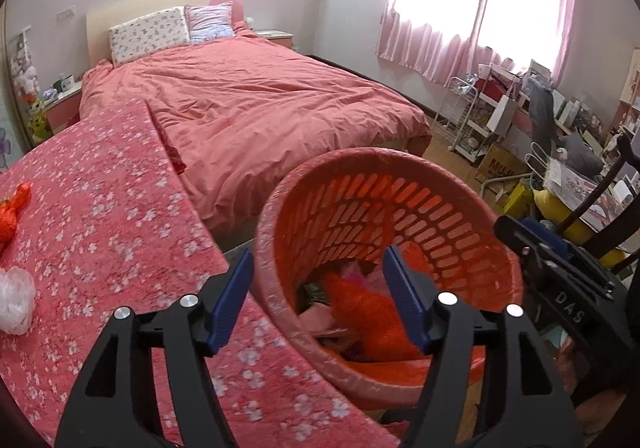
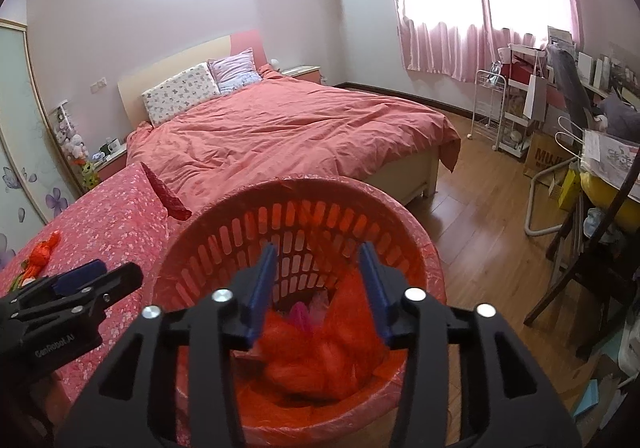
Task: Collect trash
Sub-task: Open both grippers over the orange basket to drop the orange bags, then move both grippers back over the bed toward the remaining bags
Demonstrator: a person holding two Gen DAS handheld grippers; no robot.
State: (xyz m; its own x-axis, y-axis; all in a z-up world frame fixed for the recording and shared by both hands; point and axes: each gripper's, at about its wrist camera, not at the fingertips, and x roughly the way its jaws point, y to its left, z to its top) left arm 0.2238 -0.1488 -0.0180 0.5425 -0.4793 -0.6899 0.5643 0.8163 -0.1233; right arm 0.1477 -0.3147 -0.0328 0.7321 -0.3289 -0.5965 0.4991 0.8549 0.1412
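Observation:
An orange slotted waste basket lined with clear plastic stands beside a table with a pink flowered cloth; it also shows in the right wrist view. Inside lies an orange plastic bag with pink scraps. My right gripper is open and empty, right above the basket's mouth. My left gripper is open and empty, over the basket's left rim and the table edge. An orange wrapper and a clear crumpled plastic bag lie on the cloth at the left.
A bed with a salmon duvet lies behind the table. A cluttered desk, wire rack and cardboard box stand at the right by the window. A dark chair is close to the basket on the wood floor.

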